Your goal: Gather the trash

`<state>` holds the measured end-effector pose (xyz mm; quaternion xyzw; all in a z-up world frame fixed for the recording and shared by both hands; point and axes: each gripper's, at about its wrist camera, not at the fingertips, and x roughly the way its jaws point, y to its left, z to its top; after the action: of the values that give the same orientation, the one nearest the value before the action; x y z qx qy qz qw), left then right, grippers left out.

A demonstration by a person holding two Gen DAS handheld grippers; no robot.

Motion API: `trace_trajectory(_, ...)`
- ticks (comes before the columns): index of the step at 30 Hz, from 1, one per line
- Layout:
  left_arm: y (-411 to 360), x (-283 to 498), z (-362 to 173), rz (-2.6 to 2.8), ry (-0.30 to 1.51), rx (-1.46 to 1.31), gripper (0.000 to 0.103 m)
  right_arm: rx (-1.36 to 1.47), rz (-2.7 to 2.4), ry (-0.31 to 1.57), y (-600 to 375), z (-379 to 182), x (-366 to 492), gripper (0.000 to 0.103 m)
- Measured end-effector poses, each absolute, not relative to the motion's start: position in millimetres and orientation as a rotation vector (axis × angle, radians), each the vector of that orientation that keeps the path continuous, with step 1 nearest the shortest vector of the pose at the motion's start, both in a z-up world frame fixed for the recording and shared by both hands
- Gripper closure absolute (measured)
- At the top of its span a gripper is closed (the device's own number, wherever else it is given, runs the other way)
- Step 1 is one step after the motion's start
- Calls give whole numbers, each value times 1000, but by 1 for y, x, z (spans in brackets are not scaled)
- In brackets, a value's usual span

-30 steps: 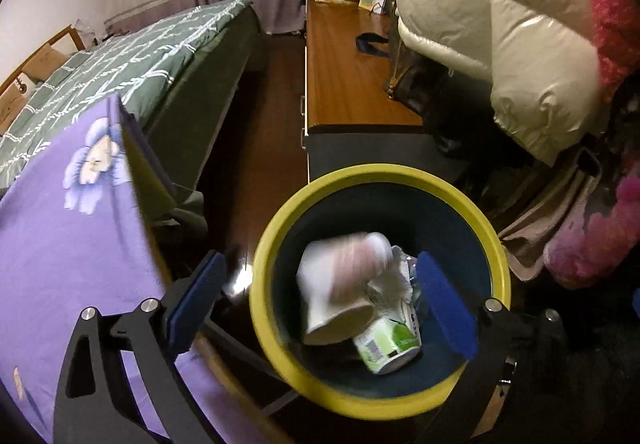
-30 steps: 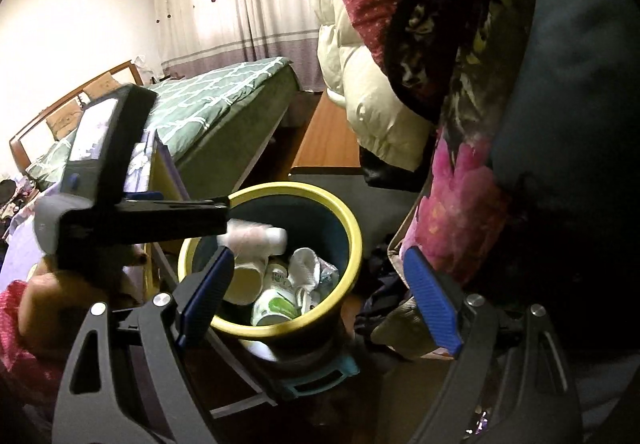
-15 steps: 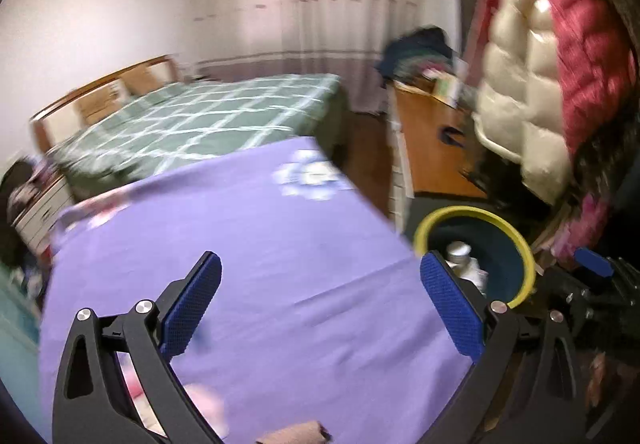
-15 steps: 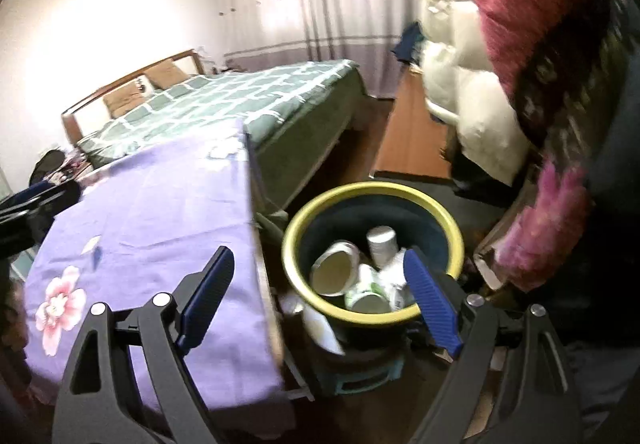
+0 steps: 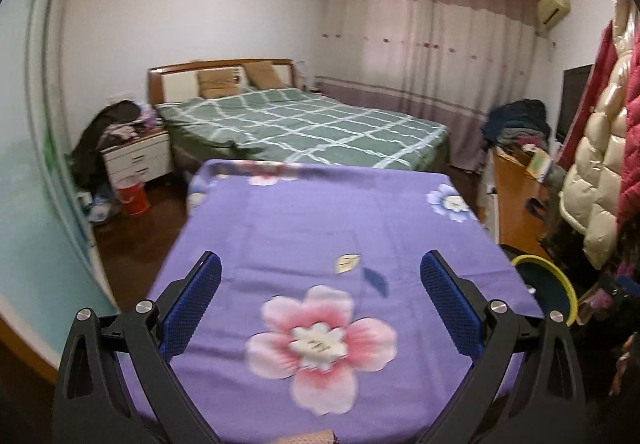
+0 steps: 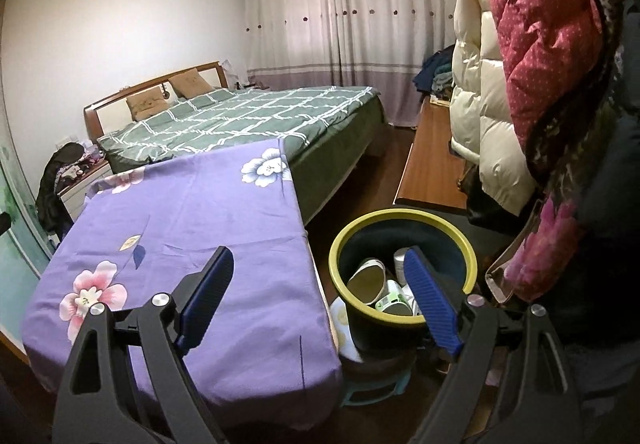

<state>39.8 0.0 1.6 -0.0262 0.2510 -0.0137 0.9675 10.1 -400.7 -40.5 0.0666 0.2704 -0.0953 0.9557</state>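
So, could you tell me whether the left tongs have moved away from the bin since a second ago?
Yes. The left tongs swung left from above the yellow-rimmed bin, now at the right edge, to over the purple cloth.

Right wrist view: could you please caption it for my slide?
Open right tongs above purple tablecloth and yellow-rimmed bin.

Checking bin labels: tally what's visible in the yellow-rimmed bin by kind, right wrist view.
Paper cup: 1
White bottle: 1
Green-labelled container: 1
Total: 3 visible in the bin; more may be hidden.
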Motion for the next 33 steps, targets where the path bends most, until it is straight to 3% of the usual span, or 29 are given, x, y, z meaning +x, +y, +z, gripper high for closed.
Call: trace_trajectory(33,-17,1,9,-32,472,-6,5,100,-174,496,-378,-27,-9,18)
